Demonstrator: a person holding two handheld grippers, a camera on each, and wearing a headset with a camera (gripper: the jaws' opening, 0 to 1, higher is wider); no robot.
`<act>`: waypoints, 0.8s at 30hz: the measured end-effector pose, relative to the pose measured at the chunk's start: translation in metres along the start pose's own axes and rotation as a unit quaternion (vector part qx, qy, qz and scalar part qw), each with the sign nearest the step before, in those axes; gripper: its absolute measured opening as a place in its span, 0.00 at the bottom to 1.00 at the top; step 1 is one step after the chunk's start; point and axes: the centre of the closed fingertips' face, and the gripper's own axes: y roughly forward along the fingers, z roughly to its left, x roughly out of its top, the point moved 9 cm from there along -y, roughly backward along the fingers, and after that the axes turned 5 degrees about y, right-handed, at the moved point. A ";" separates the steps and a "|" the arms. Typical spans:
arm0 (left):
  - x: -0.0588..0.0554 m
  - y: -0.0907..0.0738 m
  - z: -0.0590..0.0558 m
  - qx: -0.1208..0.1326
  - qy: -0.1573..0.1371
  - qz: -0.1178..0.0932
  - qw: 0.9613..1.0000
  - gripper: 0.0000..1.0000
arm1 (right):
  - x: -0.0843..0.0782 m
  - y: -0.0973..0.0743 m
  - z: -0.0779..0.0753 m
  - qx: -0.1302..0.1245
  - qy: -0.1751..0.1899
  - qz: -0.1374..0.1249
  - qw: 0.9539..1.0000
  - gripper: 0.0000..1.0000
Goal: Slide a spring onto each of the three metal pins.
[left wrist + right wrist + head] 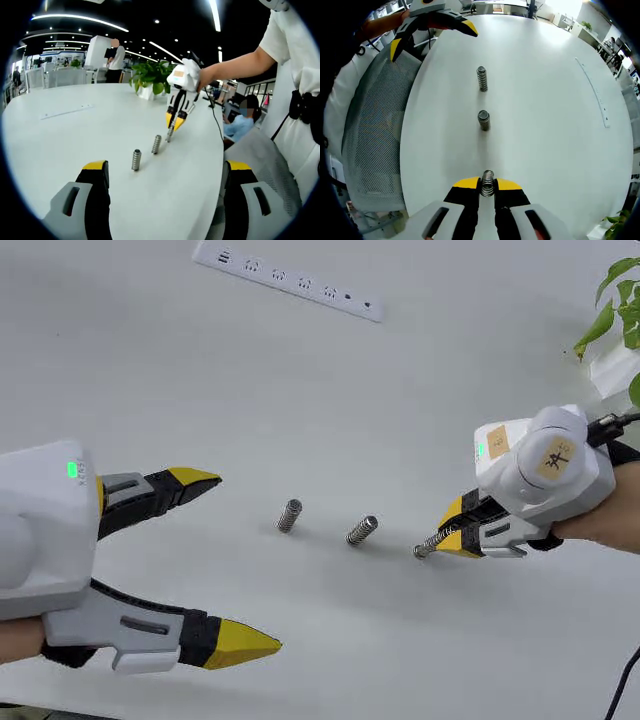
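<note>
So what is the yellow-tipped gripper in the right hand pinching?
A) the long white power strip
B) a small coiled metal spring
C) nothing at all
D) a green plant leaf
B: the right gripper has its yellow tips shut on a small coiled metal spring, which sticks out in front of them.

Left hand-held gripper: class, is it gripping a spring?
No, the left hand-held gripper has its jaws wide apart with nothing between them, and the nearest spring stands clear of it.
</note>
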 end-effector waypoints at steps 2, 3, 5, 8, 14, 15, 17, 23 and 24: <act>0.000 0.000 0.000 0.000 0.000 0.000 1.000 0.95 | -0.001 0.003 0.000 0.000 -0.001 0.002 1.000 0.08; -0.001 0.000 0.000 0.000 0.000 0.001 1.000 0.94 | -0.001 0.004 0.000 0.001 -0.001 0.003 1.000 0.08; 0.000 0.000 0.000 0.000 0.000 0.000 1.000 0.94 | -0.001 0.006 0.000 0.001 0.000 0.003 1.000 0.08; 0.000 0.000 0.000 -0.001 -0.001 -0.001 1.000 0.94 | -0.002 0.010 0.000 0.001 0.000 0.003 1.000 0.08; 0.000 0.000 0.000 -0.001 -0.001 -0.002 1.000 0.94 | -0.003 0.014 0.000 -0.003 -0.003 0.004 1.000 0.08; 0.000 0.000 0.000 -0.001 -0.002 -0.002 1.000 0.94 | -0.003 0.014 0.000 -0.005 -0.005 0.005 1.000 0.08; -0.001 0.000 0.000 -0.001 -0.002 -0.002 1.000 0.93 | -0.003 0.015 0.000 -0.007 -0.006 0.005 1.000 0.08; 0.000 0.000 -0.001 0.000 -0.001 -0.002 1.000 0.93 | -0.004 0.018 0.000 -0.008 -0.006 0.005 1.000 0.08; 0.000 0.000 -0.001 0.000 -0.001 -0.001 1.000 0.93 | -0.004 0.018 0.000 -0.008 -0.006 0.005 1.000 0.08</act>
